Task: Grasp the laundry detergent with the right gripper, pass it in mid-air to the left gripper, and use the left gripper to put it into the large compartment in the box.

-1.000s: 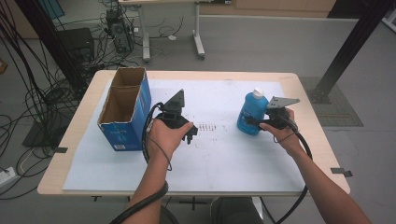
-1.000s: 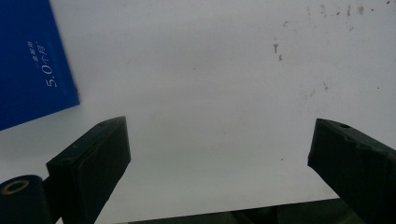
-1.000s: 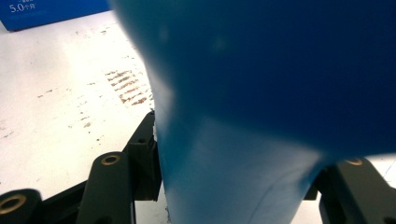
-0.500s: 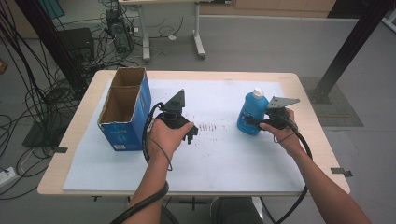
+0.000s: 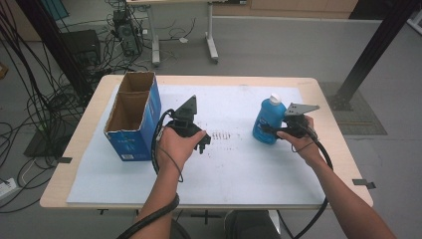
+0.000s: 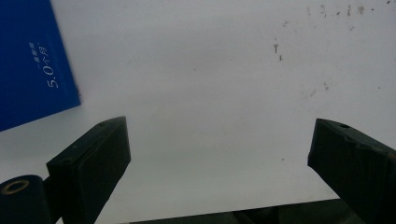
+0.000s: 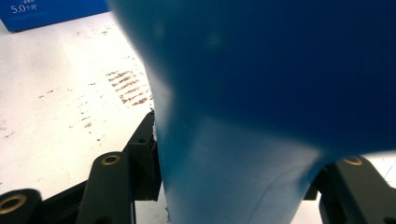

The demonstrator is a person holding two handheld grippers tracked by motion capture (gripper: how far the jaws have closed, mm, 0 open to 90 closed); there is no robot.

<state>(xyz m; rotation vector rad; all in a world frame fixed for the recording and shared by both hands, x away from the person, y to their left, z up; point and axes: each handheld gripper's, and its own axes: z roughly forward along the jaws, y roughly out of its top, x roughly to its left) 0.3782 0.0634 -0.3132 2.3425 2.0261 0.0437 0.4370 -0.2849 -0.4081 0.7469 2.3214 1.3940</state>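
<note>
From my station I read this as a lab or test workshop. Along the left of the frame, bundles of black cables (image 5: 30, 89) trail across a grey concrete floor (image 5: 278, 45) to a dark equipment case (image 5: 79, 47). At the top centre, a second bench on metal legs (image 5: 211, 40) stands over more loose wiring and a small device (image 5: 130, 42). A black post (image 5: 370, 52) slants down at the upper right, and the wooden table (image 5: 328, 114) carries a white work mat (image 5: 234, 174)

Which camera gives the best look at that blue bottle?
The high view: the whole blue bottle with its white cap, upright in the right claw. The right gripper view shows a blurred close-up of its body.
</note>
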